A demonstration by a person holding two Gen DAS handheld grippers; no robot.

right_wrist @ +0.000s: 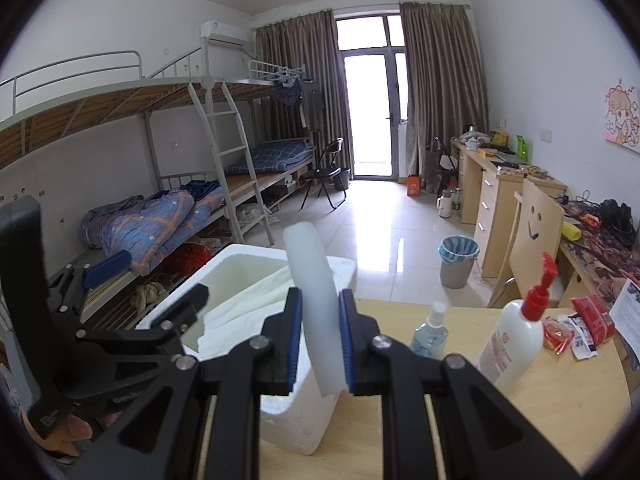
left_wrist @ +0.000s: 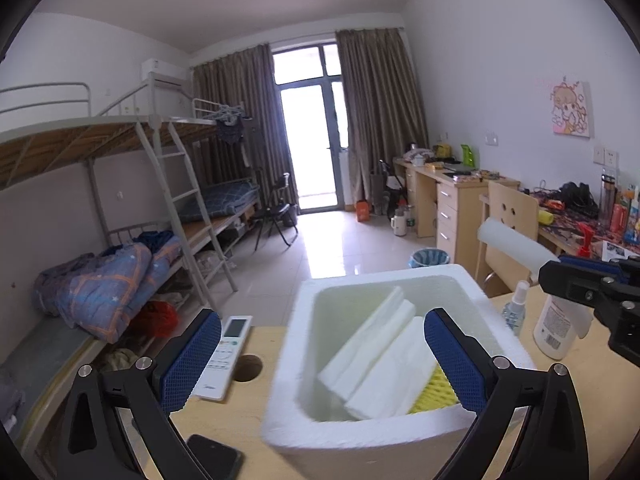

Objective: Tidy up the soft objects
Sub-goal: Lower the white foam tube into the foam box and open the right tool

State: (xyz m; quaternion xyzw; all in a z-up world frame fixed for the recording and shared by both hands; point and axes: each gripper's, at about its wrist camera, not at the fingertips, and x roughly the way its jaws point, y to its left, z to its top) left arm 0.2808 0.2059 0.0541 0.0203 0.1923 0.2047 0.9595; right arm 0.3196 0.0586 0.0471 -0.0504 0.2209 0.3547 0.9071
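Foam box (left_wrist: 384,436) sits on wooden desk (right_wrist: 520,420), dormitory room.

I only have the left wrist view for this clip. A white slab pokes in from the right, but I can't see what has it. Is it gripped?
Observer: Yes. The right hand-held gripper is shut on the white foam piece, pads pressing both faces.
Reviewer: Where is it relative to the box?
Observer: It stands nearly upright above the foam box, near the box's right wall, not yet inside.
Reviewer: Anything on the desk right of the pump bottle?
Observer: Red snack packets lie just past the pump bottle.
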